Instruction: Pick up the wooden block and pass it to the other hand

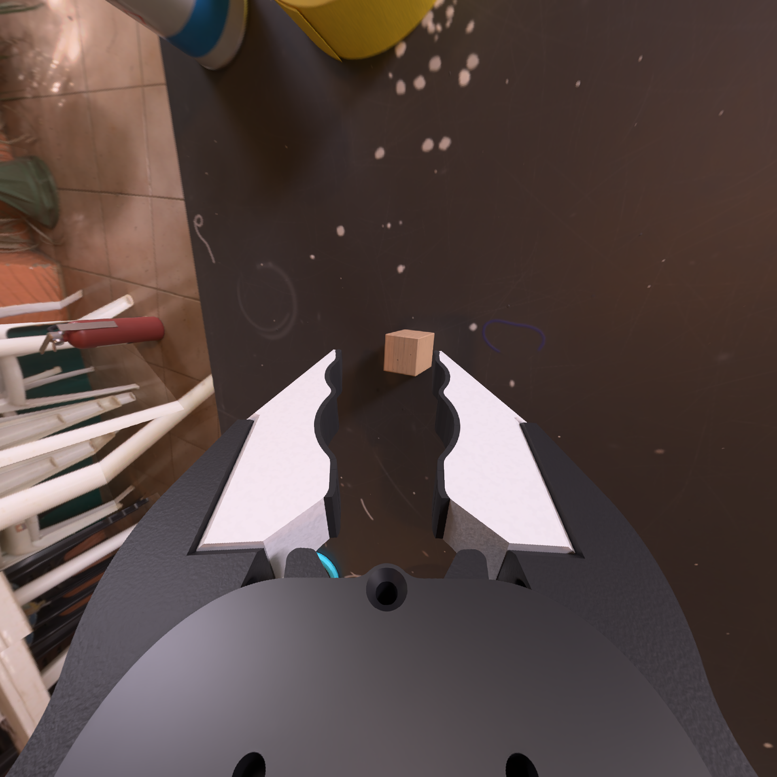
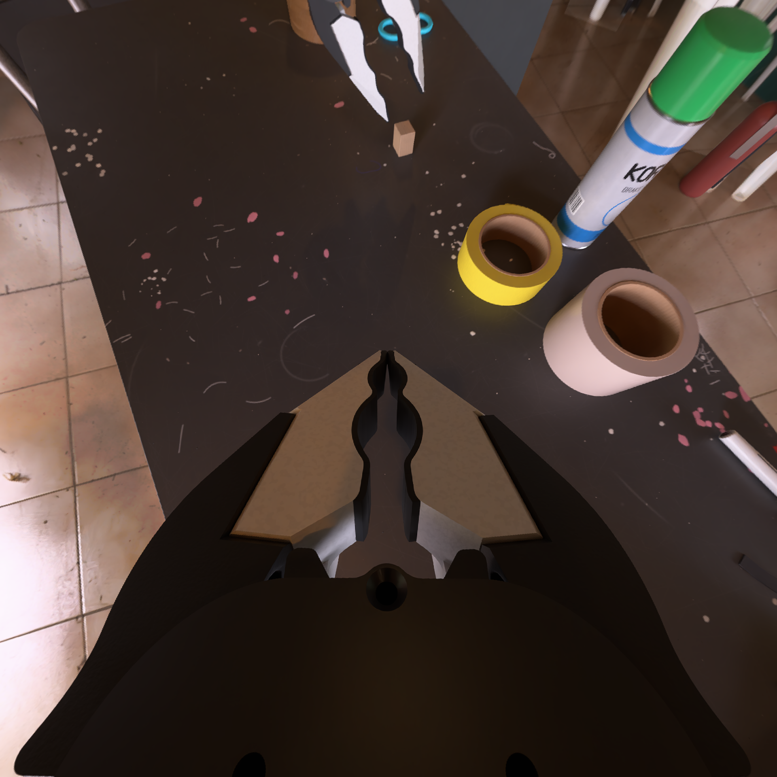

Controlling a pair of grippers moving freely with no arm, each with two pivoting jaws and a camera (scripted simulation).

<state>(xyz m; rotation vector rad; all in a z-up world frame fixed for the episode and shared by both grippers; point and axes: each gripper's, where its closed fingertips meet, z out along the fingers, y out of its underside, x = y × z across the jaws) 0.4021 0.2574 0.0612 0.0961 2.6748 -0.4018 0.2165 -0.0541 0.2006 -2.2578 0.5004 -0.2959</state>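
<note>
One wooden block (image 1: 408, 352) just past open left tongs (image 1: 387, 361); right tongs (image 2: 387, 356) closed.

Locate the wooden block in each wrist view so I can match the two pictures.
Left wrist view: wooden block at centre, on the table just beyond the open left hand-held gripper, nearer its right tip.
Right wrist view: upper centre, far off, under that gripper's tips.
Shared landmark: yellow tape roll.

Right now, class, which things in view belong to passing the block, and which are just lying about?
Job: wooden block, left claw open, right claw shut.
Lying about: yellow tape roll, beige tape roll, green-capped spray can, white marker.
</note>
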